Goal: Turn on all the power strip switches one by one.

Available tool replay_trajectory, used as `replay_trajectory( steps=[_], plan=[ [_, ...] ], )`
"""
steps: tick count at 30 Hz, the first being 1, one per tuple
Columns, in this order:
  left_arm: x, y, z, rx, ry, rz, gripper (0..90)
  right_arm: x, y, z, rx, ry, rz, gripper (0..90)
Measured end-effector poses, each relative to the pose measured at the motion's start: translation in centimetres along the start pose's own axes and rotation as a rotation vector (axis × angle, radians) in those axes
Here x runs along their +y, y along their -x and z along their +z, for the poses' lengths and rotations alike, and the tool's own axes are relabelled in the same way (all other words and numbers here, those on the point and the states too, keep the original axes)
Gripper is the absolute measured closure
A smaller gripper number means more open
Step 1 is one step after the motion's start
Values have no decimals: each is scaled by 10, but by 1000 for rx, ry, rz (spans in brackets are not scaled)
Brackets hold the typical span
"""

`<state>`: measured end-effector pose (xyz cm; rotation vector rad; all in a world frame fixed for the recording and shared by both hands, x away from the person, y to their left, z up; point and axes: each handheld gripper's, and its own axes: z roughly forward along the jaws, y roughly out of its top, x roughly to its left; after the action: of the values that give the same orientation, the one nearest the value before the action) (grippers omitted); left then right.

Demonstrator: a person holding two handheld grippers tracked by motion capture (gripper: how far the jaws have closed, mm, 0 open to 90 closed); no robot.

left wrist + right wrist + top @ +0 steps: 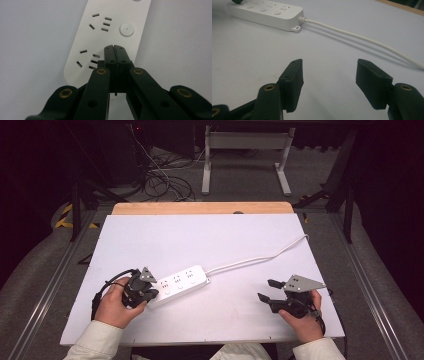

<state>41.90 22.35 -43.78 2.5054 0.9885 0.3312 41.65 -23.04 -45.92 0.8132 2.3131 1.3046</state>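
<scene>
Two black jaws of the left gripper are seen pressed flat together, with no gap between them, their tips set over the near end of a white power strip. In the left gripper view the tips lie above the strip's face just beside the nearest group of socket slots, in line with a round button farther along; whether the tips touch the plastic cannot be told. In the high view the left gripper is held by the person's left hand at the strip's near-left end, with its grey three-cornered plate on top.

The power strip is laid at an angle on the white tabletop, left of centre and toward the person's side. Three socket groups with their buttons are shown along its face. A white cord is run from its far-right end across the table to the right edge.

The right gripper is held by the right hand near the front right of the table, well apart from the strip. Its jaws are spread wide, with bare tabletop seen between them in the right gripper view, and nothing is gripped. The strip and its cord are seen beyond them.

A wooden strip is seen along the table's far edge.
</scene>
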Motion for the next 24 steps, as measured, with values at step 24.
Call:
replay_trajectory(
  steps=[24],
  plan=[
    [-4, 3, 2, 14, 27, -9, 900, 0, 0, -1, 1, 8, 7, 394]
  ],
)
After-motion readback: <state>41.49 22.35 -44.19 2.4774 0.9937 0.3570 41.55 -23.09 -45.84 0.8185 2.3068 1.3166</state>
